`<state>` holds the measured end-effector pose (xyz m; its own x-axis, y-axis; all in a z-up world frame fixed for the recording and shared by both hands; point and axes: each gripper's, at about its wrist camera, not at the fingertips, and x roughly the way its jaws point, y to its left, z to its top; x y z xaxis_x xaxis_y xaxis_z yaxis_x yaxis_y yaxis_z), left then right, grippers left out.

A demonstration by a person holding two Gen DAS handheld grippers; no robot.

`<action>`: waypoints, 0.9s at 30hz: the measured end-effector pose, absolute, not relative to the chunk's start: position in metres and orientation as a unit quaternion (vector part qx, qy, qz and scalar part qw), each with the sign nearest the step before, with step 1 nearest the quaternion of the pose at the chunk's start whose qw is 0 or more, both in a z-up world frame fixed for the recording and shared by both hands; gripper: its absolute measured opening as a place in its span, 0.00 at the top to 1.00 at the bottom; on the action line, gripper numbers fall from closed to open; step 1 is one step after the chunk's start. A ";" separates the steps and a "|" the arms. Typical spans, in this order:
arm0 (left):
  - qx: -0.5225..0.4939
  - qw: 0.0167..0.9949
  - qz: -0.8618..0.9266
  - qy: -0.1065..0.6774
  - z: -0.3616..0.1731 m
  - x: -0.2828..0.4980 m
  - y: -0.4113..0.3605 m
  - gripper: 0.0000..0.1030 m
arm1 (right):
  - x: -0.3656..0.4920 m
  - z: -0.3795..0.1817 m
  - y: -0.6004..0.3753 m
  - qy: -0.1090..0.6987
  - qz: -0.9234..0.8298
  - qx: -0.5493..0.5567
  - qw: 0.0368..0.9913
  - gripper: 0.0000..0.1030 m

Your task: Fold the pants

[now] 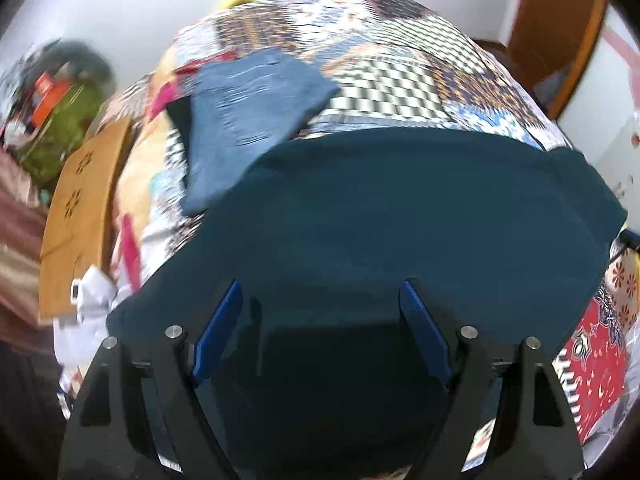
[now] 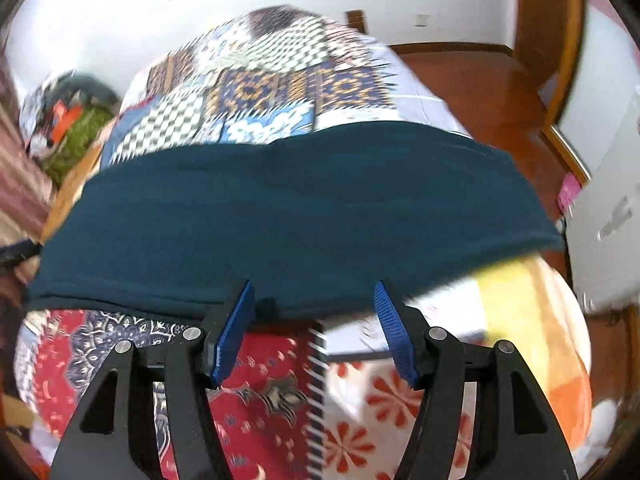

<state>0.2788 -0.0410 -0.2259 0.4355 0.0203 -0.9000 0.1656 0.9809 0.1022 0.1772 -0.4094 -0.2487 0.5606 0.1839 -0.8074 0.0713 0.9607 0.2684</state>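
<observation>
Dark teal pants [image 1: 400, 216] lie flat in wide band across patterned bedspread [image 1: 400, 80]; I hold left gripper [image 1: 320, 300] and right gripper [image 2: 314, 300] spread wide, empty, at near edge. Mid-fold, I judge; next: pinch edge

A patchwork-covered bed [image 1: 400, 80] carries dark teal pants [image 1: 400, 216] just ahead of the tongs and folded blue jeans [image 1: 248, 120] farther ahead, to the left.

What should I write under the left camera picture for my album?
Open left hand-held gripper over dark teal pants on a patchwork bedspread, folded jeans beyond.
</observation>
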 end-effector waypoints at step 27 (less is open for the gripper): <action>0.149 0.809 -0.139 0.552 -0.263 0.352 -0.163 0.05 | 0.221 -0.298 -0.545 0.406 -0.125 0.343 0.838 0.56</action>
<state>0.3525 -0.1627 -0.2626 0.3524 -0.0597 -0.9339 0.3896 0.9167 0.0885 0.2212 -0.5454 -0.2982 0.6398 0.0686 -0.7655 0.4881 0.7330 0.4737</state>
